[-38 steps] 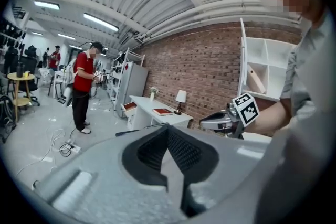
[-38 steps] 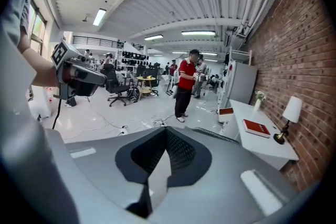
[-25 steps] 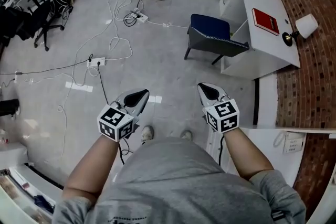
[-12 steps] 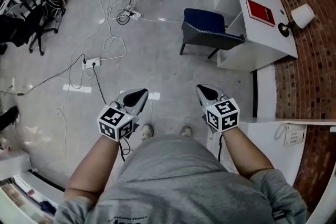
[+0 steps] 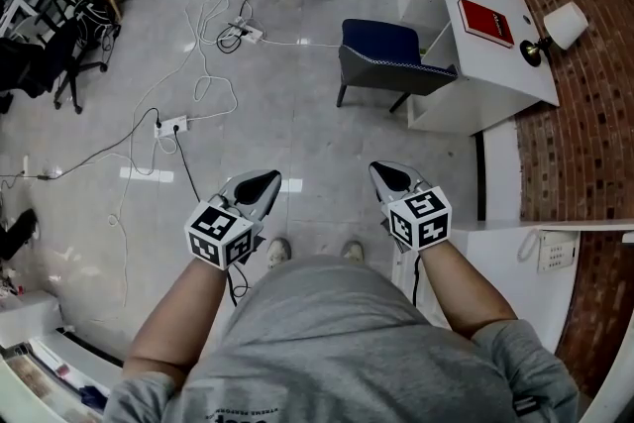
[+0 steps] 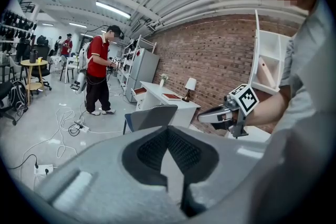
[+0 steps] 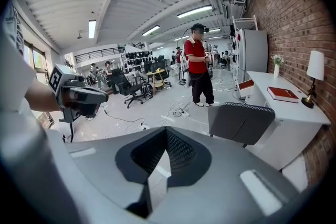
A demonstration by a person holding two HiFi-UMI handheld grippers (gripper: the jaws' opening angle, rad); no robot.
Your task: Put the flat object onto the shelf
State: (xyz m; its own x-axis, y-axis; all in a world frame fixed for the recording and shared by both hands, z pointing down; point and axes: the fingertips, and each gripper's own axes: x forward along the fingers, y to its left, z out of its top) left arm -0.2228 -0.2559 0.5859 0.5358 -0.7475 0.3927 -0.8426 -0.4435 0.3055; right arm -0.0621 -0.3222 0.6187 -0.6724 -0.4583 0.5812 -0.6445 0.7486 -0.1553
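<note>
Grey tee — print unclear, grey tongs, marker cubes

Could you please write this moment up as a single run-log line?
stage: before pickup | left gripper: shut, empty | right gripper: shut, empty | flat red book: lying on white desk, untouched

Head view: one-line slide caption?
Shut, empty left hand-held gripper and right hand-held gripper above floor; red book on white desk ahead.
</note>
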